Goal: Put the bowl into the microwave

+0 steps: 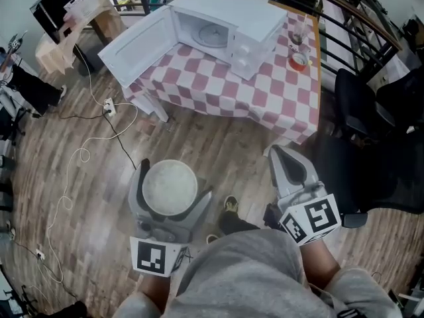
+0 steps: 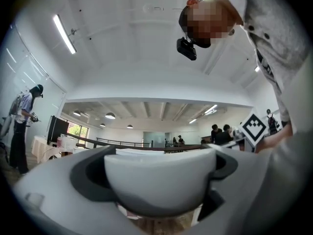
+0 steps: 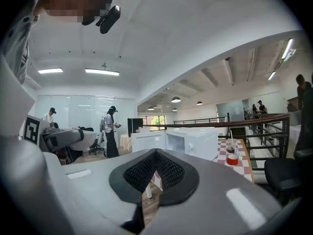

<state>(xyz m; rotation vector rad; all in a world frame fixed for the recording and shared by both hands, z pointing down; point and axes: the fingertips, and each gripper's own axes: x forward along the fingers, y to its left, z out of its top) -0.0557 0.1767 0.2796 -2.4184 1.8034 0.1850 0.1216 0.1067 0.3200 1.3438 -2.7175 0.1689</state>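
Bowl [image 2: 159, 180], white, is clamped between the jaws of the left gripper [image 1: 171, 187]. It is held over the wood floor [image 1: 218, 151] near the person's legs, well apart from the microwave [image 1: 225, 28]. Right gripper [image 3: 155, 173], to the right of the bowl, has its jaws closed together and empty. Microwave stands on the far checkered surface [image 1: 265, 91], door [image 1: 142, 45] swung open to the left, turntable [image 1: 213, 35] exposed. Right of it on the same surface are a glass [image 1: 296, 37] and a red container [image 1: 299, 61]. White cable [image 1: 83, 154] trails over the floor at left. Black chair [image 1: 368, 105] stands at right.
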